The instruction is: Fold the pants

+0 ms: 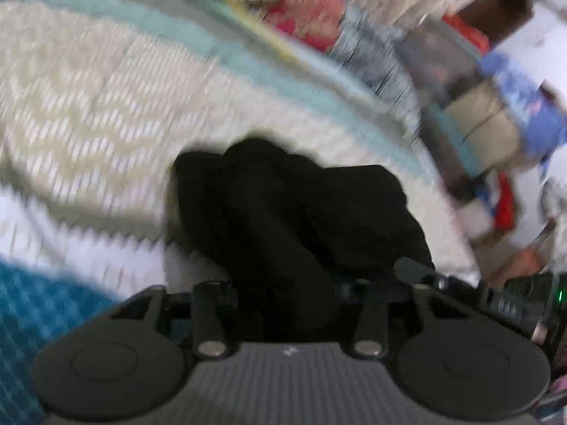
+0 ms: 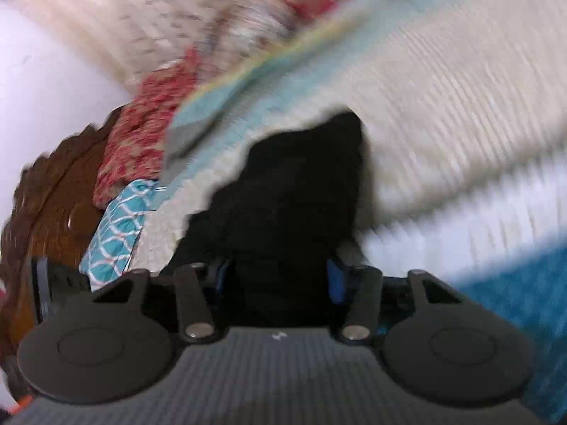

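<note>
Underneath, spread wide: a bed (image 1: 88, 113) with a cream ribbed cover banded in pale teal and deep blue, blurred by motion in both views. Beyond its far edge, in the left wrist view, a smeared heap of red, grey and blue clutter (image 1: 471, 81); in the right wrist view, a dark wooden headboard (image 2: 53, 194), a red-patterned cushion (image 2: 141, 134) and a teal lattice-print cloth (image 2: 113, 230) beside it. Held up over the cover: black pants (image 1: 294, 205), bunched in thick folds, seen too from the right wrist (image 2: 294, 191). Left tool (image 1: 283, 301) sunk into the black cloth, fingers hidden by it, so pinching or spread could not be told. Right tool (image 2: 280, 283) likewise buried in the cloth, blue fingers (image 2: 335, 279) showing at either side of the bundle, grip not made out.
</note>
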Demonstrator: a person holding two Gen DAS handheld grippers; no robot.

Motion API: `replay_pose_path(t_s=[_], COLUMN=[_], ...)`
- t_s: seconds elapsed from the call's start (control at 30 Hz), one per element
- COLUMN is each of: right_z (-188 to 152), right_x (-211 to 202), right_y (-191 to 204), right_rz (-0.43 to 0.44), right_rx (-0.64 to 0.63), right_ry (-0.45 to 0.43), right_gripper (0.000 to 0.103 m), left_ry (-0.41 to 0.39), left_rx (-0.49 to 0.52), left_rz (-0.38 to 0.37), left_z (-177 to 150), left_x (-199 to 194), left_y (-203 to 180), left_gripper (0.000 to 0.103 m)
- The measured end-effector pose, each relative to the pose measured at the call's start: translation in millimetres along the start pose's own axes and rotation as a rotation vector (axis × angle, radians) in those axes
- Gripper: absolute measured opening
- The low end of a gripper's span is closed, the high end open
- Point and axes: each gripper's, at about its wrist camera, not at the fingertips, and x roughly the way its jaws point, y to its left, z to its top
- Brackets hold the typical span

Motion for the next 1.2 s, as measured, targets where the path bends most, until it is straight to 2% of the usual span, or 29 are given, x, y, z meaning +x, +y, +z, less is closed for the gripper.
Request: replay_pose_path(t_s=[0.1,0.17,0.23,0.33,0.4,0.43,0.47,0.5,0.57,0.6,0.7,0.77,0.9,1.0,1.1,1.2], right_z=[35.4,62.5,84.7,101.5,99.7,96.3,89.8,83.5,79.4,80.8,74.8,64.1,23.3,-9.9,-40.2,-52.2], right_x=[-7.2,-2.2,10.4,46.6,80.5,98.3,116.1,123.0,106.1,95.1,49.1,24.5,-12.9,-16.0,-19.2,-26.3], right_y=[43.0,54.1,50.0,20.2,-9.1,-22.4,-36.8,-48.0,-58.6,-56.2,-44.5,-37.9,-37.4,-30.8,-32.8,-26.3], right_rz=[0.037,0.070,0.081,0.055,-0.001,-0.044,-0.116,-0.170,-0.102,-0.117,-0.126,-0.115,-0.098,-0.098,-0.080,-0.045], right_rx=[-0.187,-0.237,-0.246,-0.193,-0.114,-0.066,-0.019,0.013,0.080,0.090,0.036,-0.002,-0.002,0.038,0.128,0.172], right_ry=[-0.116,-0.186,-0.229,-0.214,-0.146,-0.093,-0.030,-0.013,-0.067,-0.079,-0.171,-0.193,-0.149,-0.109,-0.053,-0.014], right_gripper=[0.052,0.052,0.052,0.052,0.053,0.055,0.068,0.068,0.072,0.072,0.073,0.073,0.073,0.073,0.074,0.073], left_ry=[-0.131,-0.228,-0.265,-0.232,-0.128,-0.068,-0.076,-0.111,-0.122,-0.128,-0.186,-0.214,-0.251,-0.277,-0.306,-0.333], left_rx=[0.068,0.120,0.108,0.077,0.057,0.052,0.057,0.059,0.054,0.057,0.091,0.113,0.176,0.196,0.200,0.230], left_rz=[-0.018,-0.016,-0.004,0.059,0.159,0.226,0.253,0.233,0.231,0.232,0.249,0.269,0.351,0.398,0.364,0.347], left_z=[29.7,50.1,68.4,82.7,81.5,77.2,70.6,66.5,65.5,64.8,66.7,70.5,71.2,66.3,58.8,60.3], left_x=[-13.6,-14.6,-2.3,38.9,76.9,96.0,104.4,101.8,91.6,81.9,44.4,12.5,-50.3,-85.8,-116.2,-144.0], left_y=[-21.8,-29.3,-25.0,-4.9,14.3,21.8,26.8,27.3,19.8,15.3,2.5,-4.9,-29.4,-53.1,-77.9,-109.2], left_gripper=[0.038,0.039,0.039,0.041,0.042,0.049,0.060,0.062,0.060,0.059,0.059,0.060,0.063,0.063,0.065,0.065])
